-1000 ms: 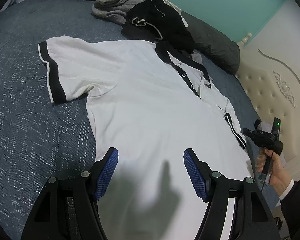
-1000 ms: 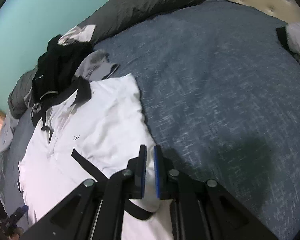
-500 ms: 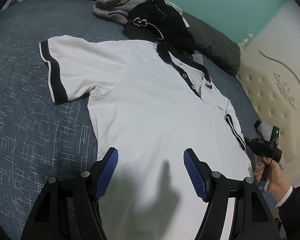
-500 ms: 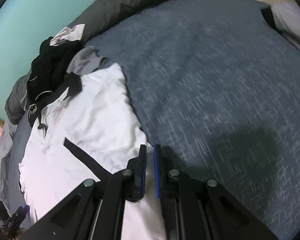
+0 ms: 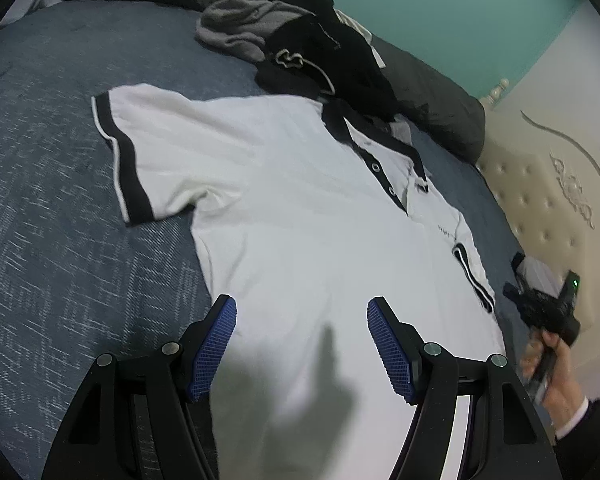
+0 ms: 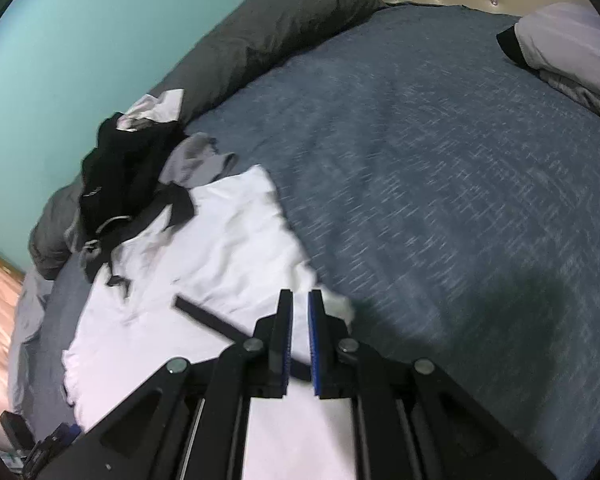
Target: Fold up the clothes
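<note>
While the white short-sleeved polo shirt with black collar and cuffs [image 5: 300, 216] lies face up on the blue-grey woven bedspread [image 5: 52, 208], its long axis runs from the hem under my grippers up to the collar, which points at the heap of black and grey clothes [image 5: 300, 52]. One sleeve is spread flat to the left; the other is folded in over the chest. My left gripper [image 5: 302, 344] hovers wide apart above the hem. My right gripper [image 6: 299, 336] is nearly closed, pinching the shirt's edge.
</note>
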A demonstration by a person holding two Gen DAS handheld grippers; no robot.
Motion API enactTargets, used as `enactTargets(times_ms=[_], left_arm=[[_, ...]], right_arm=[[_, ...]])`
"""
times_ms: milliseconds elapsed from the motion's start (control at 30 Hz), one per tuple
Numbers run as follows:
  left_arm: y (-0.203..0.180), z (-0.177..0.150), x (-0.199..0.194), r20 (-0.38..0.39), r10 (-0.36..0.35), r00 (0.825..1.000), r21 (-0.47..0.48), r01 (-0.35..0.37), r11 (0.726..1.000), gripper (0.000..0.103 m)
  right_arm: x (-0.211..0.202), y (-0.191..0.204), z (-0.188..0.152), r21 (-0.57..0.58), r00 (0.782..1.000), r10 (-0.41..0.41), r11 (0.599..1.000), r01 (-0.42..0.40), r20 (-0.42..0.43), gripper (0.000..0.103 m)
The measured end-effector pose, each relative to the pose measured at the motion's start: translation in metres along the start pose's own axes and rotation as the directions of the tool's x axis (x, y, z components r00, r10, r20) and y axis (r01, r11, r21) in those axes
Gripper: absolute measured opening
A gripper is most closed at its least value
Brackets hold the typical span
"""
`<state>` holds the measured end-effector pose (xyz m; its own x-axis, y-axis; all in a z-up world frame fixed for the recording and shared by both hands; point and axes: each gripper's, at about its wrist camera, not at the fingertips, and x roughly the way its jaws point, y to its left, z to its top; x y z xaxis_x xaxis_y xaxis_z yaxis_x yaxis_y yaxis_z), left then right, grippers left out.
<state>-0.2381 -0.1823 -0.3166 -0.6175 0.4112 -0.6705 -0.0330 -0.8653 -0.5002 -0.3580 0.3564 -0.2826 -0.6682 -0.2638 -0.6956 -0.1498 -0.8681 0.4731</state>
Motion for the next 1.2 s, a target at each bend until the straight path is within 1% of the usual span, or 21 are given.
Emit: enactTargets(times_ms=[133,200,267,333,433,567,733,800,900,1033,1100,1200], left_arm=[[0.010,0.004,-0.007,0.021,0.015,1.000,-0.018,-0.015,1.000,0.072],[0.019,0.006,-0.011,0.031,0.026,0.999,-0.037,-0.025,0.999,0.072],[0.028,0.009,-0.014,0.042,0.034,0.999,-0.065,-0.031,0.997,0.072],[0.038,0.012,-0.016,0.054,0.032,0.998,-0.099,-0.027,0.995,0.072],[0.051,0.018,-0.021,0.075,0.054,0.996,-0.128,-0.044,0.991,0.072],[0.069,0.022,-0.020,0.083,0.091,0.992,-0.163,-0.076,0.984,0.072],[0.087,0.033,-0.015,0.082,0.135,0.987,-0.195,-0.117,0.974,0.072],[0.090,0.043,-0.012,0.076,0.141,0.987,-0.202,-0.123,0.972,0.072],[0.089,0.059,-0.005,0.059,0.145,0.988,-0.188,-0.132,0.973,0.072],[0.097,0.082,0.004,0.046,0.162,0.986,-0.214,-0.148,0.966,0.072],[0.100,0.087,0.009,0.048,0.169,0.984,-0.218,-0.155,0.963,0.071],[0.104,0.095,0.016,0.050,0.180,0.982,-0.225,-0.165,0.960,0.071]], right_arm=[[-0.011,0.018,-0.023,0.011,0.997,0.077,0.997,-0.077,-0.018,0.007],[-0.017,0.026,-0.037,0.031,0.993,0.119,0.993,-0.118,-0.019,0.010],[-0.024,0.032,-0.053,0.051,0.987,0.159,0.986,-0.158,-0.016,0.016],[-0.029,0.039,-0.065,0.062,0.980,0.197,0.979,-0.195,-0.019,0.017],[-0.031,0.054,-0.080,0.038,0.968,0.248,0.968,-0.247,-0.038,0.017],[-0.020,0.067,-0.089,0.000,0.960,0.268,0.963,-0.269,-0.086,0.017],[-0.008,0.071,-0.096,0.018,0.946,0.301,0.953,-0.302,-0.123,0.017],[-0.006,0.072,-0.098,0.030,0.940,0.318,0.948,-0.317,-0.124,0.018],[-0.003,0.072,-0.098,0.031,0.937,0.324,0.946,-0.322,-0.129,0.019],[-0.006,0.068,-0.091,0.055,0.933,0.343,0.939,-0.339,-0.109,0.020],[-0.009,0.064,-0.087,0.063,0.933,0.348,0.937,-0.344,-0.093,0.024],[-0.009,0.060,-0.084,0.072,0.932,0.351,0.936,-0.346,-0.085,0.025]])
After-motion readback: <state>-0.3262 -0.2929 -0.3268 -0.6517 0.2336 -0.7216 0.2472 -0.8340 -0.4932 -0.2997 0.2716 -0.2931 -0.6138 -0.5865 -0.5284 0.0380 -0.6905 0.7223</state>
